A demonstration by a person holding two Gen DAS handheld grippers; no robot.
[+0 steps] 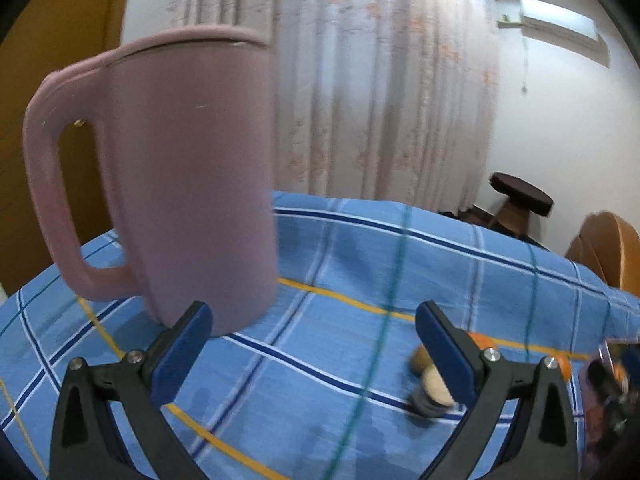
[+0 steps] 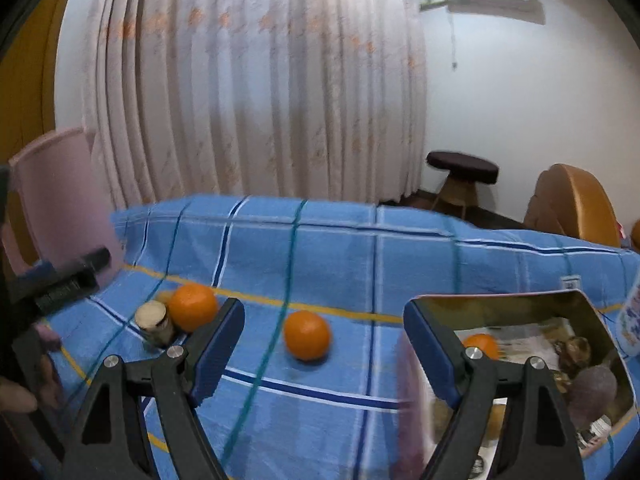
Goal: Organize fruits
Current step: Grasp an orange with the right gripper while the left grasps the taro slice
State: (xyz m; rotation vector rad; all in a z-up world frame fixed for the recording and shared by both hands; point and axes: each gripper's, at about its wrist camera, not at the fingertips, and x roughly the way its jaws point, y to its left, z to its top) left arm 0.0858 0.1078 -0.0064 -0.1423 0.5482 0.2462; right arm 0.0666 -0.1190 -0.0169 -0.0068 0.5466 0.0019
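lining up on the loose oranges with both grippers empty

i see my right gripper (image 2: 324,344) with jaws apart and nothing between the pads, aimed at the orange (image 2: 307,335) lying alone on the blue checked cloth (image 2: 400,248); a second orange (image 2: 193,307) sits further left, touching a small cork-topped jar (image 2: 154,323). the metal tin (image 2: 500,304) at the right already holds one orange (image 2: 482,345), so i judge that is where the fruit goes. my left gripper (image 1: 314,344) is also spread wide and empty, close beside the pink jug (image 1: 180,176). to do this well i would centre the lone orange between the pads, close gently since it can roll, and keep the left clear of the jug.
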